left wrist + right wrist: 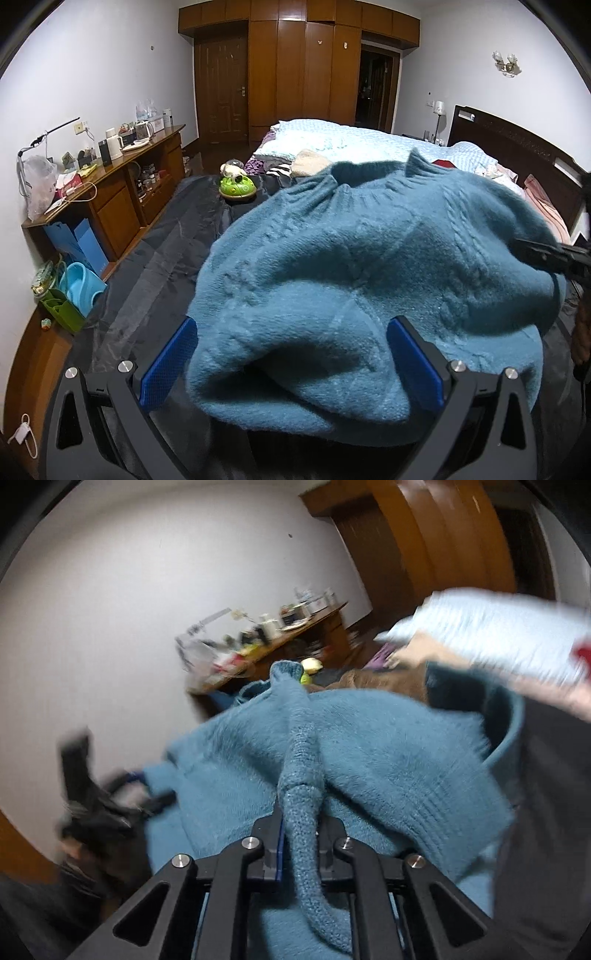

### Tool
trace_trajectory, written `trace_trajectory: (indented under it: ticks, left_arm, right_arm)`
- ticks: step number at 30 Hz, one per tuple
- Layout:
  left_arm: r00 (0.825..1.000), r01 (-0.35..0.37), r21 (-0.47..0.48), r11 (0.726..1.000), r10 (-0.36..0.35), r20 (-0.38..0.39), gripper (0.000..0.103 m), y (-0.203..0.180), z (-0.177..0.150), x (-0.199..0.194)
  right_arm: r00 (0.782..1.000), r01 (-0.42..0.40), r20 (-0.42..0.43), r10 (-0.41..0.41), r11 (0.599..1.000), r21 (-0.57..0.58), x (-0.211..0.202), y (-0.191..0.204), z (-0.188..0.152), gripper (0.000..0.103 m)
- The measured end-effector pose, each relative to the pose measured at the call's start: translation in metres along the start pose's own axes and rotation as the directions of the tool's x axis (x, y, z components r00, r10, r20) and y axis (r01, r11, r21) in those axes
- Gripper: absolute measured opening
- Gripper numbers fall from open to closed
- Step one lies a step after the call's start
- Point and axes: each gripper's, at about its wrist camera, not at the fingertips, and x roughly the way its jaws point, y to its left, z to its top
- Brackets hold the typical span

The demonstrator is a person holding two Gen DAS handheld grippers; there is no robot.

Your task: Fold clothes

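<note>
Pinching sweater [369,746] fold: right tongs [301,834]

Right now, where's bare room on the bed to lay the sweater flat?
Free: the dark sheet left of the teal sweater, bordered by the wooden sideboard and, farther up, the green toy. Crowded: the folded clothes pile behind the sweater's collar, and bedding up to the headboard. The right view is too blurred to judge.

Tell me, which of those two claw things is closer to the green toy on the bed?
Left, probably. The left gripper faces the green toy across the teal sweater. The right gripper, clamped on the sweater's sleeve, sits at its far side.
</note>
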Motion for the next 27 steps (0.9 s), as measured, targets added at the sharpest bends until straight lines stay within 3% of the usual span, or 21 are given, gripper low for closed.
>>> trace_trajectory:
  ticks: [3, 7, 10, 15, 18, 21, 27]
  left_arm:
    - [1.000, -0.005, -0.012, 1.000, 0.005, 0.008, 0.103, 0.007, 0.002, -0.007]
    - [1.000, 0.003, -0.026, 1.000, -0.002, 0.019, 0.103, 0.016, 0.005, -0.018]
    - [0.999, 0.001, -0.030, 1.000, 0.000, 0.044, 0.103, 0.022, 0.011, -0.032]
    - [0.991, 0.100, -0.047, 0.994, -0.096, 0.089, 0.103, 0.028, 0.024, -0.057]
    - [0.985, 0.143, -0.033, 0.989, -0.139, 0.106, 0.103, 0.021, 0.032, -0.069]
    - [0.968, 0.235, -0.027, 0.972, -0.231, 0.102, 0.103, 0.012, 0.038, -0.080]
    - [0.938, 0.336, 0.021, 0.941, -0.337, 0.080, 0.103, -0.009, 0.032, -0.105]
  right_arm:
    - [0.985, 0.165, 0.073, -0.157, 0.978, -0.128, -0.018, 0.033, -0.004, 0.010]
    - [0.928, 0.351, 0.211, -0.307, 0.910, -0.220, -0.049, 0.068, -0.015, 0.010]
    - [0.856, 0.491, 0.321, -0.406, 0.832, -0.257, -0.075, 0.089, -0.031, 0.010]
    - [0.694, 0.703, 0.453, -0.559, 0.662, -0.260, -0.102, 0.115, -0.054, 0.009]
    - [0.590, 0.794, 0.513, -0.624, 0.563, -0.228, -0.118, 0.128, -0.069, 0.009]
    - [0.509, 0.850, 0.541, -0.670, 0.491, -0.191, -0.134, 0.138, -0.078, 0.010]
    - [0.453, 0.875, 0.502, -0.737, 0.475, -0.092, -0.159, 0.116, -0.089, 0.010]
